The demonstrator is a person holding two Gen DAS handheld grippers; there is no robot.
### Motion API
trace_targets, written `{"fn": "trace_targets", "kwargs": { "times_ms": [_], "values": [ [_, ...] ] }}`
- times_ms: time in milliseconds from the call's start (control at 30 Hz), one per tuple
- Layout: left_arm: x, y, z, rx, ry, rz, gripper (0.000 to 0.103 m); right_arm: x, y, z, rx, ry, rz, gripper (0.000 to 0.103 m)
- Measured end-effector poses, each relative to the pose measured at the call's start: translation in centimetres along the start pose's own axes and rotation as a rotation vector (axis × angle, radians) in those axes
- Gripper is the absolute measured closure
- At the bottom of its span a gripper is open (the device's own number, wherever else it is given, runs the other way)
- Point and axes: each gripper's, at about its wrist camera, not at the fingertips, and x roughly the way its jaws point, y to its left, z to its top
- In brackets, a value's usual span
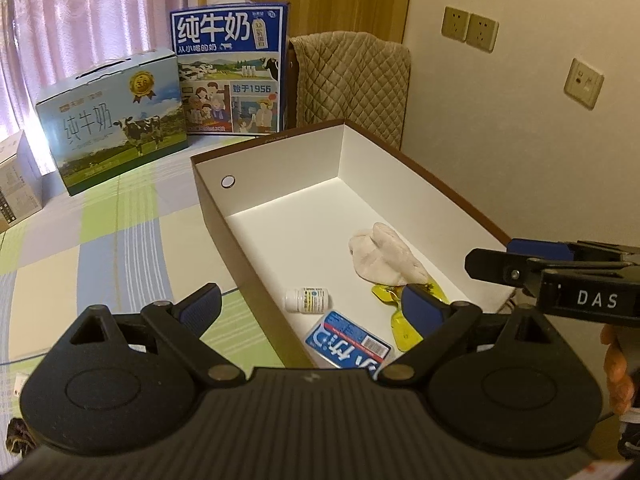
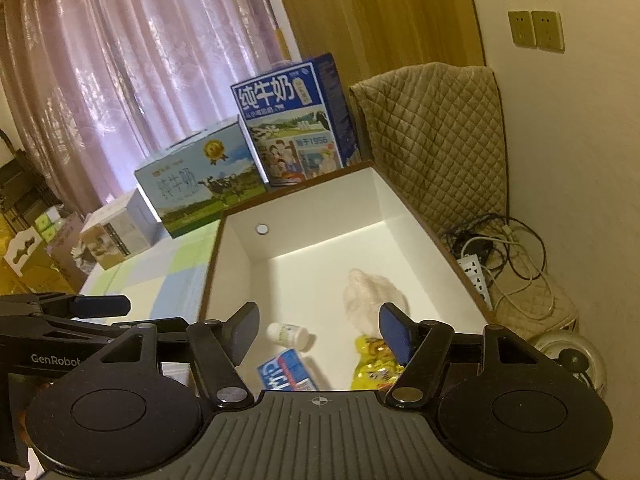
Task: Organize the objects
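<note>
Left wrist view: left hand-held gripper (image 1: 310, 306) is seen at lower centre with jaws spread wide, nothing between them. An open white-lined box (image 1: 280, 216) is set on a checked sheet (image 1: 100, 248), centre right of frame. Inside, at its near end, a small white bottle (image 1: 306, 300), a blue-white packet (image 1: 347, 340), a yellow wrapper (image 1: 404, 320) and a cream cloth (image 1: 386, 256) are seen. The right hand-held gripper (image 1: 496, 258) is seen at right edge, over the box's right wall. Two milk cartons (image 1: 116, 120) are stood at upper left. Right wrist view: right hand-held gripper (image 2: 318, 330) is held parted and empty, over the same bottle (image 2: 290, 336), packet (image 2: 286, 374), wrapper (image 2: 374, 364) and cloth (image 2: 368, 296) in the box (image 2: 236, 264).
</note>
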Motion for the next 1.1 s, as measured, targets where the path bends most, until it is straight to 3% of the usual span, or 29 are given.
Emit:
{"fn": "trace_targets", "kwargs": {
  "times_ms": [400, 1100],
  "values": [
    [-5.9, 2.9, -3.4, -0.057, -0.031, 0.005, 0.007, -2.9, 5.8, -3.0, -0.048, -0.046, 0.075, 0.039],
    [-12.7, 8.9, -10.4, -0.121, -0.023, 0.147, 0.007, -0.5, 12.9, -8.6, -0.123, 0.054, 0.168, 0.039]
  ]
}}
